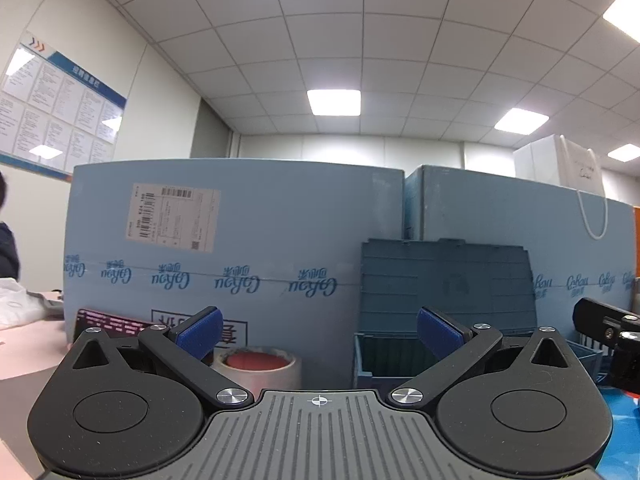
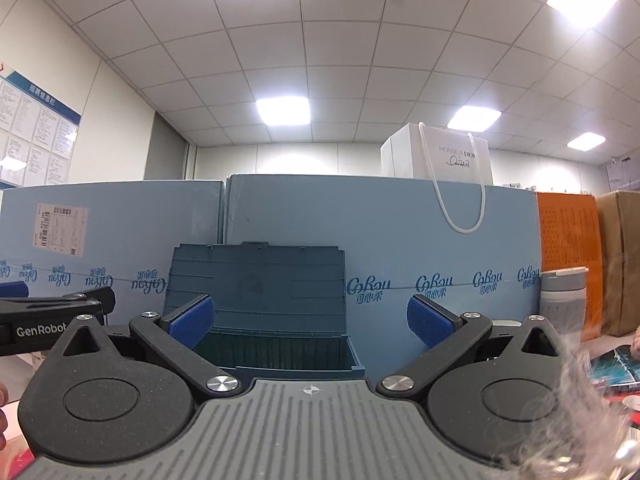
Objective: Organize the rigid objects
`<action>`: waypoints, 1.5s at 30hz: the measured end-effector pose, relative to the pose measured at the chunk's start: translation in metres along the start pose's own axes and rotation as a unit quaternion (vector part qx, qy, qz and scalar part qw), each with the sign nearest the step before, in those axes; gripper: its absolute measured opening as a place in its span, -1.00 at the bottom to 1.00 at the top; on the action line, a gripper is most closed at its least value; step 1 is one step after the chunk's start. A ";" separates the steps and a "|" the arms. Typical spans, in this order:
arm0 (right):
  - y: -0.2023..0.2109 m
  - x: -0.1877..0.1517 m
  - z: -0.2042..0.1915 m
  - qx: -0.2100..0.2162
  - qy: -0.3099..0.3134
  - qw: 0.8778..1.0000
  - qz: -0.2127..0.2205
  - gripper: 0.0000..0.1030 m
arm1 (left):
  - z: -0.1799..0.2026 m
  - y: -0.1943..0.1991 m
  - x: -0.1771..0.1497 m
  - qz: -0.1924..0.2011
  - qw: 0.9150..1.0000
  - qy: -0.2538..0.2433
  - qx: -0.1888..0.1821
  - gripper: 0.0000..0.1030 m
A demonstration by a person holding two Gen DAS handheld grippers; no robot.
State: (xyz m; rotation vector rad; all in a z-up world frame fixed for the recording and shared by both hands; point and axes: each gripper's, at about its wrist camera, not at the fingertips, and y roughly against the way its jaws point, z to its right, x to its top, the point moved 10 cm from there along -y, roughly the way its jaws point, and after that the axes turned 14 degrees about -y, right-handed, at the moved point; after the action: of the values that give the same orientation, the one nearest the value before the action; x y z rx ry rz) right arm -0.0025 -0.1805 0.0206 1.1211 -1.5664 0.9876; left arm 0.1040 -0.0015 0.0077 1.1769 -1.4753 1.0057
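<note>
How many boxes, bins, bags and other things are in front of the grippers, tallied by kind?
Large light blue cartons: 2
Blue storage bin with open lid: 1
White paper bag: 1
Tape roll: 1
Grey bottle: 1
Orange box: 1
Brown box: 1
Total: 8

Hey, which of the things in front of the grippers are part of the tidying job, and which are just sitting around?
Likely part of the job:
- dark blue plastic storage box with raised lid
- roll of clear tape with a red core
- left gripper and right gripper, both open and empty

Just lying about:
- large light blue cartons
- white paper shopping bag
- orange box
- grey ribbed bottle
</note>
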 end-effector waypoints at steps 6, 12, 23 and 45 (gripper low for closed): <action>-0.002 -0.002 0.001 0.003 -0.008 1.000 -0.009 1.00 | 0.001 0.001 0.000 0.002 1.000 -0.002 -0.003 1.00; -0.002 -0.002 0.003 0.003 -0.014 1.000 -0.012 1.00 | 0.001 -0.002 -0.001 -0.003 1.000 -0.005 0.001 1.00; -0.004 -0.003 0.006 0.003 -0.021 1.000 -0.019 1.00 | 0.004 0.000 0.001 0.000 1.000 -0.014 -0.002 1.00; -0.006 -0.005 0.006 0.005 -0.024 0.999 -0.028 1.00 | 0.010 0.001 0.001 0.001 1.000 -0.019 -0.017 1.00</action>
State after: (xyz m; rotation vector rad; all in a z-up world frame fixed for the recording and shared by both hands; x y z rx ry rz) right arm 0.0027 -0.1871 0.0149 1.1981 -1.5618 0.9385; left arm 0.1015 -0.0107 0.0064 1.1765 -1.5186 0.9620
